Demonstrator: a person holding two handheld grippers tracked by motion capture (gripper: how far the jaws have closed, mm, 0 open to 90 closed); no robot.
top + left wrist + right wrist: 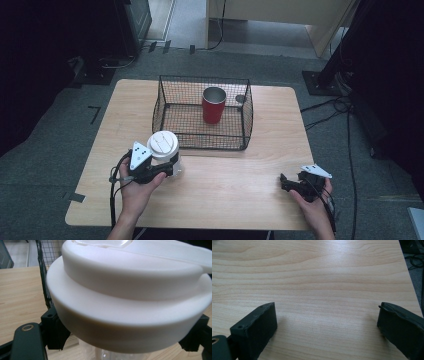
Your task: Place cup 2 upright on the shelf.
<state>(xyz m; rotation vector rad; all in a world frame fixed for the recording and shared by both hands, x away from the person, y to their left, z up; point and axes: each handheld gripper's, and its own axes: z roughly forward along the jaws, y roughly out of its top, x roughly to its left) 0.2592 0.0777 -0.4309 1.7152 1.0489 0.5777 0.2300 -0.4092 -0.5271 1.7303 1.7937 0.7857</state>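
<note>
The cup (pixel 165 150) is clamped by the left gripper (pixel 167 169) beneath its lid (pixel 130 290). It should be lifted upright over the basket (pixel 200 145) wall. The right gripper (pixel 325 322) is held open.

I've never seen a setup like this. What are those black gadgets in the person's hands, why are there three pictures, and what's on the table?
No robot here: a person holds a hand-held gripper, a two-jaw clamp, in each hand. The high view looks down on the wooden table from above. The other two pictures come from small cameras riding on each clamp, looking along its jaws. The left hand-held gripper is clamped on a clear cup with a white lid, just below the lid, in front of a black wire basket. A red cup stands upright inside that basket. The right hand-held gripper holds nothing; its jaws stand wide apart over bare wood.
</note>
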